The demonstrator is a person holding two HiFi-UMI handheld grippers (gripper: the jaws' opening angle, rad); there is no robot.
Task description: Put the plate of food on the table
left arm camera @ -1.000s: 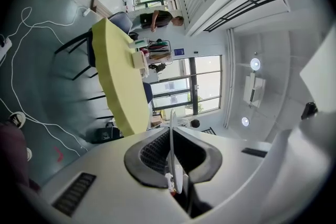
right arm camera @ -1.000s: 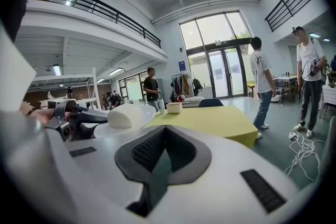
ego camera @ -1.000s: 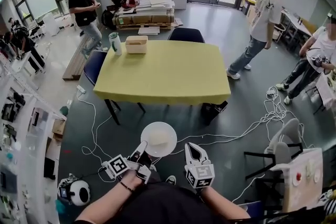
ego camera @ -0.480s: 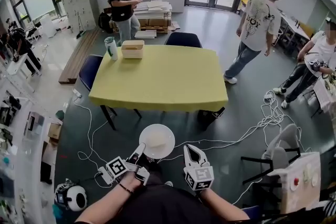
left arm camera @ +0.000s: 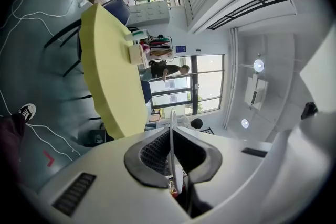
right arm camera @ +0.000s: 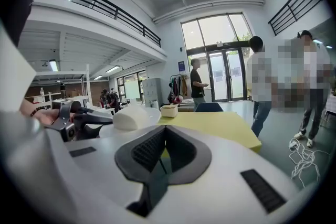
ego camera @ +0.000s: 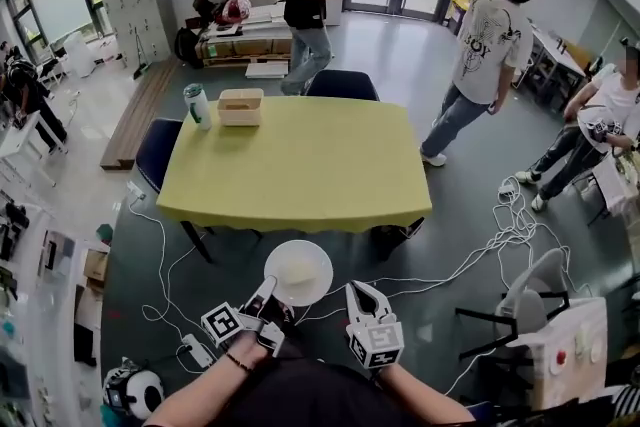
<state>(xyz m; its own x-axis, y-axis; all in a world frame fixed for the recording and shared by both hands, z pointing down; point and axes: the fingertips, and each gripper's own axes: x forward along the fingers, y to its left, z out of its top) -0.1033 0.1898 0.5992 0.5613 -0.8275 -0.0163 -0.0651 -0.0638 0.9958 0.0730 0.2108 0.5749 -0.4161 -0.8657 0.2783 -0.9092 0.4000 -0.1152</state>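
The bench (ego camera: pixel 300 165) has drawn closer ahead of both tongs, and the person in black (ego camera: pixel 305 5) has crossed to the right behind it. The left tongs (ego camera: pixel 271 290) are clamped on the near rim of the white plate (ego camera: pixel 298 272). The plate is in the air, short of the bench edge, and carries a pale mound of food (ego camera: pixel 301 266). Just right of the plate, the right tongs (ego camera: pixel 359 291) are closed together on nothing.

Plate (ego camera: pixel 321 264): white, with food (ego camera: pixel 298 271), its rim in the left claw (ego camera: pixel 270 291).
Bench (ego camera: pixel 300 165): yellow, well beyond the plate.
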